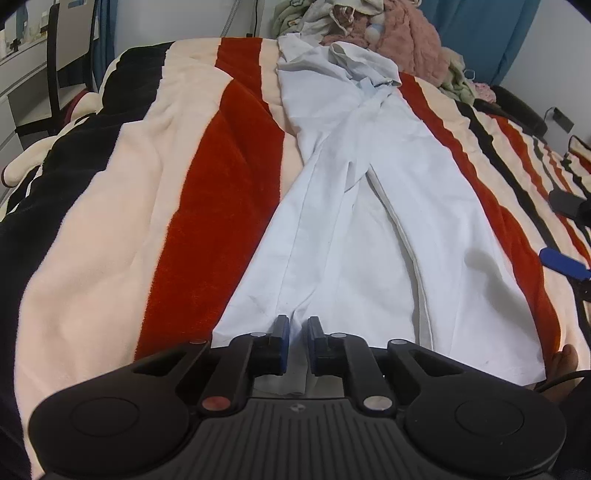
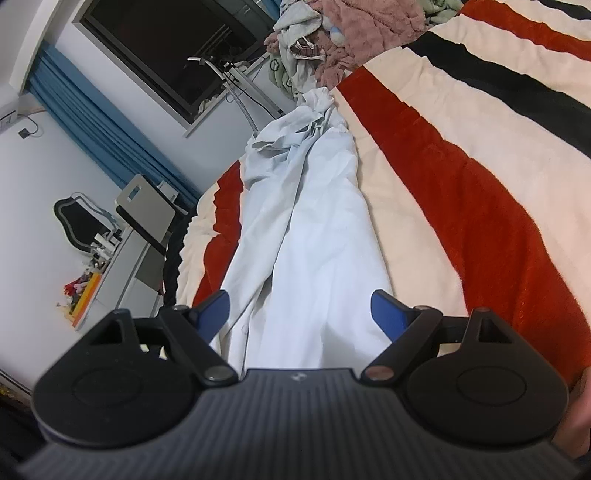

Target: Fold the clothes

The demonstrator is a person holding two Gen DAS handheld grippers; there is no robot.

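Pale blue-white trousers (image 1: 369,206) lie lengthwise on the striped blanket (image 1: 129,221), legs toward me, waistband far away. My left gripper (image 1: 298,328) sits at the hem of the left leg, its blue pads close together with a narrow gap over the cloth edge. In the right wrist view the trousers (image 2: 314,229) run away from me; my right gripper (image 2: 299,306) is wide open, its blue fingers (image 2: 388,314) either side of a leg end. The right gripper's fingers (image 1: 561,262) also show at the right edge of the left wrist view.
A heap of other clothes (image 1: 388,29) lies at the far end of the bed, also in the right wrist view (image 2: 332,33). A chair (image 1: 55,66) and desk stand left of the bed. A window (image 2: 166,48), blue curtain and cluttered desk (image 2: 122,266) are beyond the bed edge.
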